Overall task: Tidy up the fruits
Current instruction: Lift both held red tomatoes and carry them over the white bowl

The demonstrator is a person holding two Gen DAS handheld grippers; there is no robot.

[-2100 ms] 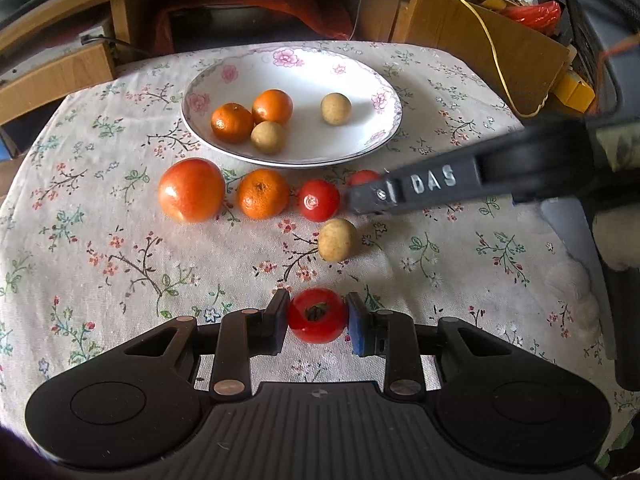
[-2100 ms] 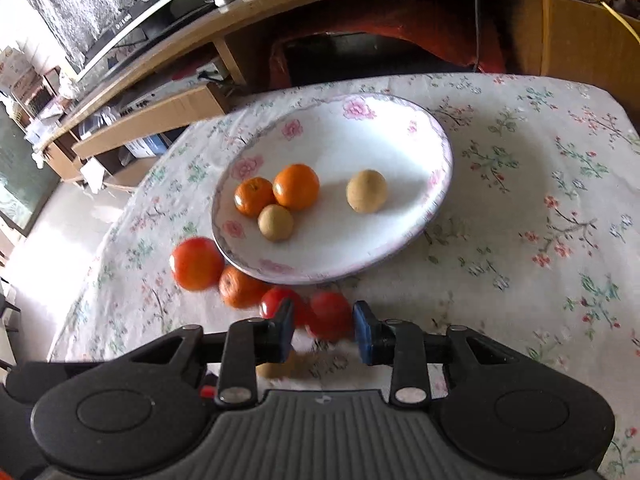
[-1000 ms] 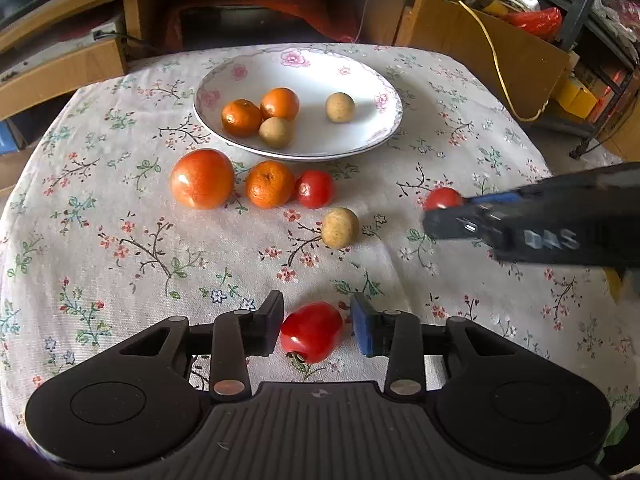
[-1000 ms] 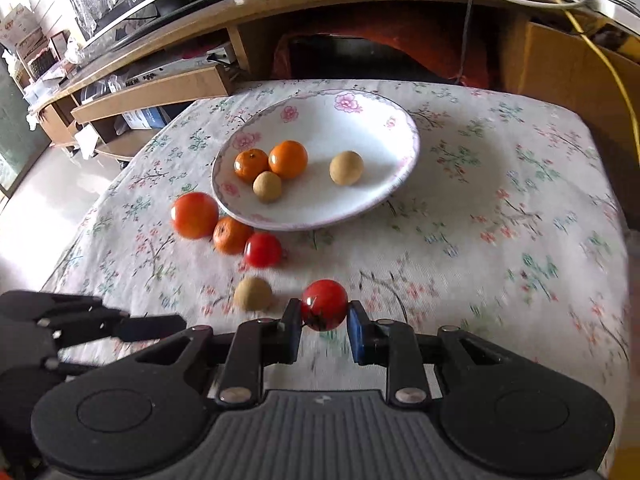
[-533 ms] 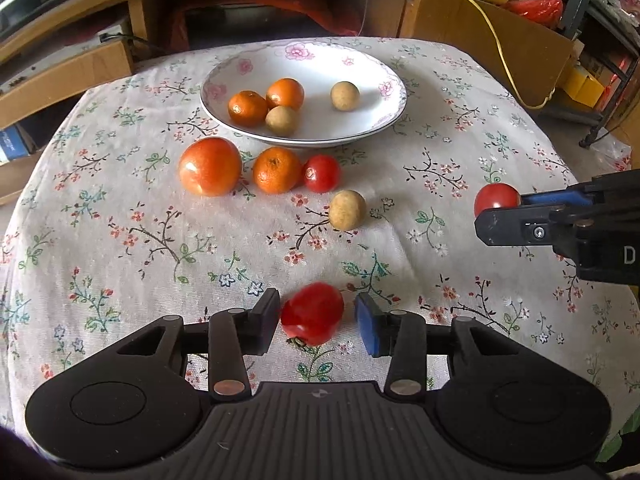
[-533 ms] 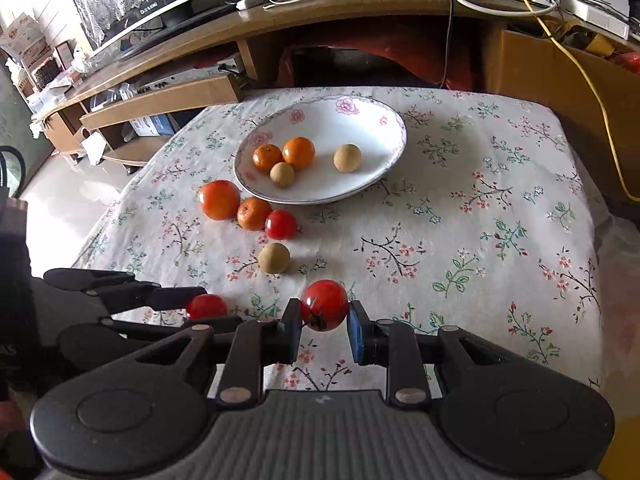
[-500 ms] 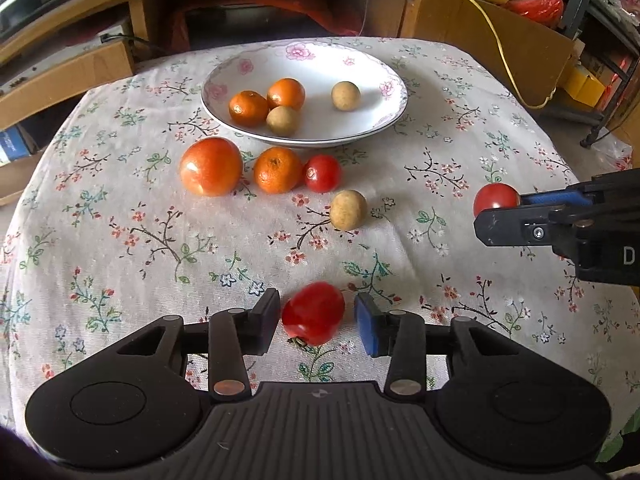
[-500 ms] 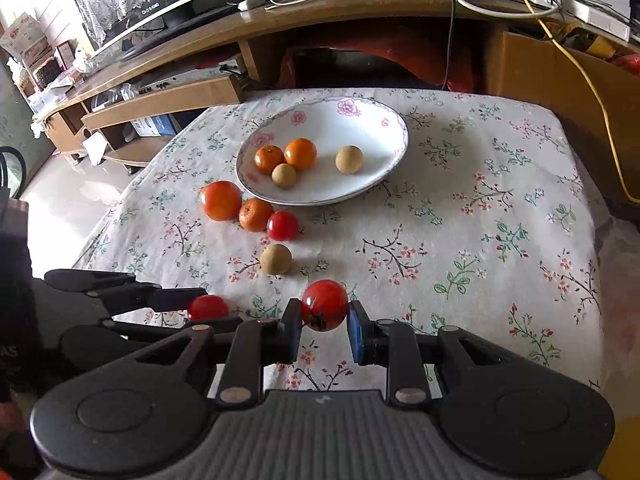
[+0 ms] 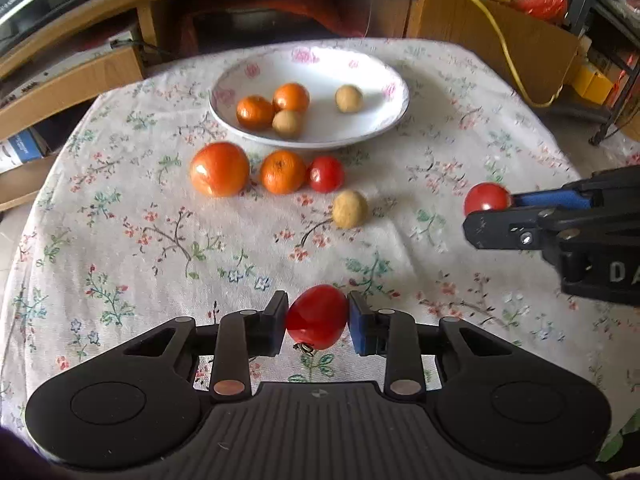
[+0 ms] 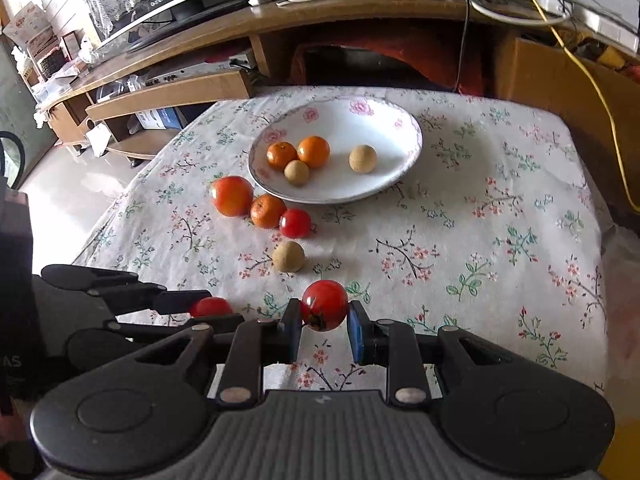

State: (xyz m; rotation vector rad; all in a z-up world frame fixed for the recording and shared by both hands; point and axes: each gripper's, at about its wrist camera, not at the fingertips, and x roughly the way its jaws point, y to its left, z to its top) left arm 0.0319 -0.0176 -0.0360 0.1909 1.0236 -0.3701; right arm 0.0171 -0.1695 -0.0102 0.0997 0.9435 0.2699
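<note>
My left gripper (image 9: 318,322) is shut on a red tomato (image 9: 317,316) and holds it above the near part of the floral tablecloth (image 9: 120,240). My right gripper (image 10: 322,330) is shut on another red tomato (image 10: 325,305); it shows at the right of the left wrist view (image 9: 486,198). A white floral plate (image 9: 384,120) at the far side holds two small oranges and two tan round fruits. In front of it lie a large orange-red tomato (image 9: 219,169), an orange (image 9: 282,171), a small red tomato (image 9: 326,174) and a tan fruit (image 9: 349,209).
A wooden desk (image 10: 320,12) with cables stands behind the table. A cardboard panel (image 9: 492,40) with a yellow cable leans at the back right. A low wooden shelf (image 10: 168,92) stands at the left. The table edge drops off at right (image 10: 600,240).
Both grippers have drawn back from the plate toward the near side, each still holding its tomato. The fruits on the cloth and plate have not moved.
</note>
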